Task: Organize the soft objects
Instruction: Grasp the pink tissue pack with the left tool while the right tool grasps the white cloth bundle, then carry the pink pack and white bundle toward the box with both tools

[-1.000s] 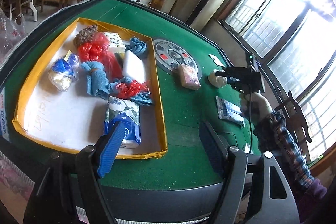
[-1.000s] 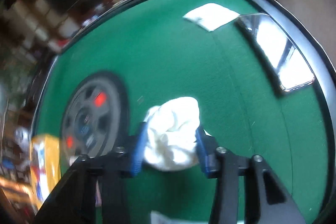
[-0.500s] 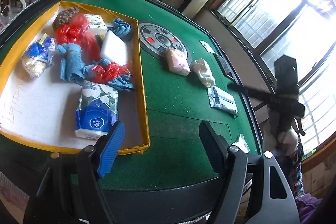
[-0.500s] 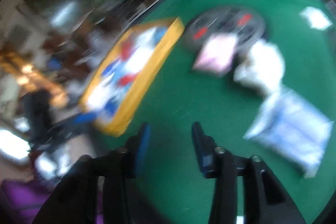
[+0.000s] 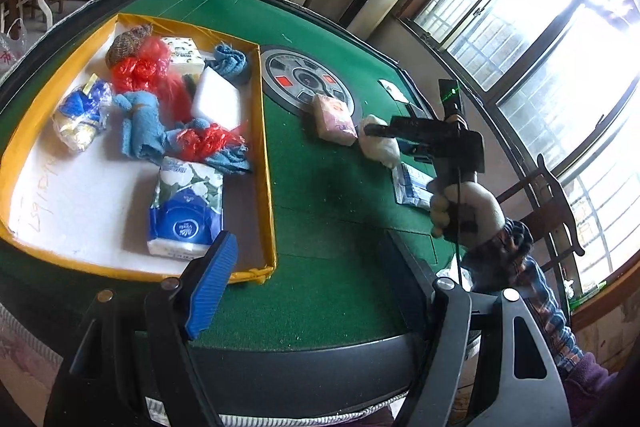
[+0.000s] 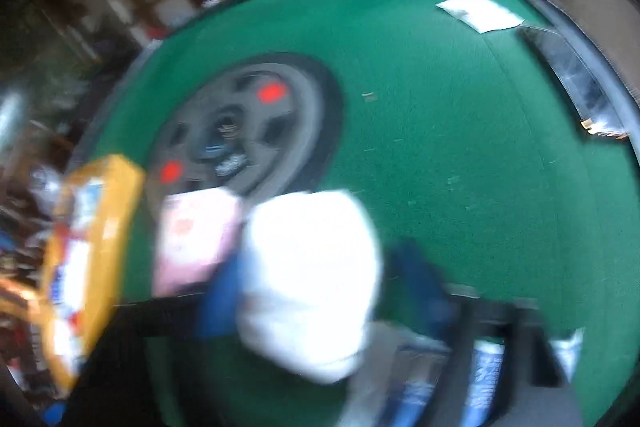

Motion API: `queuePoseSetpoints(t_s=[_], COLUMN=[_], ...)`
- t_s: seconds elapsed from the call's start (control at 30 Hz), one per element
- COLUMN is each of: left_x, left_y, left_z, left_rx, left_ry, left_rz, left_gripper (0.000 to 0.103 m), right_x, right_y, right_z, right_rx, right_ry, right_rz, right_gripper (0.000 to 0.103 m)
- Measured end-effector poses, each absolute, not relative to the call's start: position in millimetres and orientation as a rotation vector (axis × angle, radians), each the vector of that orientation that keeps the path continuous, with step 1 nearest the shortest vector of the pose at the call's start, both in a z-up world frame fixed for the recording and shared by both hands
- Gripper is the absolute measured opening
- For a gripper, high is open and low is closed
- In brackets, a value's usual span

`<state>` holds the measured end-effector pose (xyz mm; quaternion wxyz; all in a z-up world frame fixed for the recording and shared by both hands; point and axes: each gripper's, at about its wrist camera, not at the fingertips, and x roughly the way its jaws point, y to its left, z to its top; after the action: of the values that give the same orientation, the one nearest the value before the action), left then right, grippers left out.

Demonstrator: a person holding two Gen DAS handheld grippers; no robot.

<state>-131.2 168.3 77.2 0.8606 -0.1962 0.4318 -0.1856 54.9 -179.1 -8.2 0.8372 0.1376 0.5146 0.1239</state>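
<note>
two grippers: our right gripper (image 6: 320, 291) has been closing around the white cloth (image 6: 308, 279), grip unclear through blur; left gripper (image 5: 308, 283) open, empty, tray (image 5: 264, 163) at 10 o'clock.

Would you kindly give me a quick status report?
Left gripper open, empty. Right gripper closing around white cloth. Pink pack close beside it.

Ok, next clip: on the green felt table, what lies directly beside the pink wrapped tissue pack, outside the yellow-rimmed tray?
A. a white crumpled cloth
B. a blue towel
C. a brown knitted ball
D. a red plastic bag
A. The white crumpled cloth lies right next to the pink wrapped tissue pack on the green felt table, with the right hand-held gripper at it; the other items all sit inside the yellow-rimmed tray.
</note>
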Motion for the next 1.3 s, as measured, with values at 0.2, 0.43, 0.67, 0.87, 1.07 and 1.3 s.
queuePoseSetpoints(t_s=[0.2, 0.43, 0.67, 0.87, 1.07, 1.3], left_x=[-96.9, -19.5, 62.6, 86.6, 86.5, 74.8], left_y=[139.7, 83.4, 34.6, 7.1, -27.4, -10.7], left_z=[77.5, 75.8, 35.5, 21.3, 11.8, 23.9], left_rx=[-0.405, -0.381, -0.24, -0.116, 0.126, 0.082], left_ry=[0.936, 0.971, 1.066, 1.067, 1.014, 1.021], left_rz=[-0.436, -0.419, -0.285, -0.229, -0.209, -0.273], left_gripper=[0.073, 0.073, 0.073, 0.073, 0.084, 0.052], right_x=[-1.7, -77.0, -81.2, -81.7, -84.9, -84.6], right_y=[-173.2, -180.6, -188.6, -191.2, -187.5, -182.0], right_z=[0.9, -6.2, -15.5, -18.8, -17.0, -15.8], right_rx=[0.238, 0.248, 0.298, 0.33, 0.305, 0.288], right_ry=[1.114, 1.114, 1.08, 1.049, 1.034, 1.03], right_rz=[0.403, 0.513, 0.515, 0.539, 0.532, 0.541], right_gripper=[0.038, 0.038, 0.04, 0.04, 0.041, 0.05])
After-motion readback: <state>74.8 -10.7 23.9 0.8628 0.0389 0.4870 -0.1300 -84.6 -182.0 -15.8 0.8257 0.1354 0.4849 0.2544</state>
